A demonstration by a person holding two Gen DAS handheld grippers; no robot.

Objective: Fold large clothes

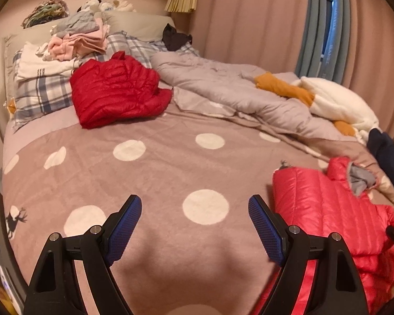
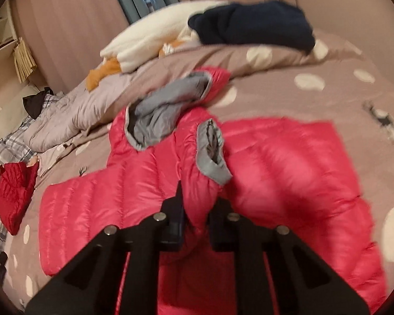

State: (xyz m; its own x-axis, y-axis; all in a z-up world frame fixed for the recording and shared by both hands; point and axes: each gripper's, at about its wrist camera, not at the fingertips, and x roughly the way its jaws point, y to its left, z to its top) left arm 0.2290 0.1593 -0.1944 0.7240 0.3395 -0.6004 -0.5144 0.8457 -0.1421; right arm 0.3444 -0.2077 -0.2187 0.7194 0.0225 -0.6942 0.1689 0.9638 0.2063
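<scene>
Right gripper [image 2: 197, 199] clamped on pink down jacket [image 2: 275, 157] sleeve, left gripper [image 1: 194, 225] wide open, empty: best laid flat across torso.

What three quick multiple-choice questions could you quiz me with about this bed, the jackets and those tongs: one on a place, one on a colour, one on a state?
1. Where does the dark red jacket lie?
A. by the plaid pillows
B. on the floor
C. on the curtain rail

2. What colour lines the sleeve cuff of the pink jacket?
A. yellow
B. grey
C. green

3. How do the left tongs stand?
A. closed on a sock
B. closed on the blanket
C. open and empty

Answers:
1. A, it rests against the plaid pillows at the head of the bed.
2. B, the cuff's edge is grey.
3. C, the blue pads are wide apart over the spotted blanket.
</scene>
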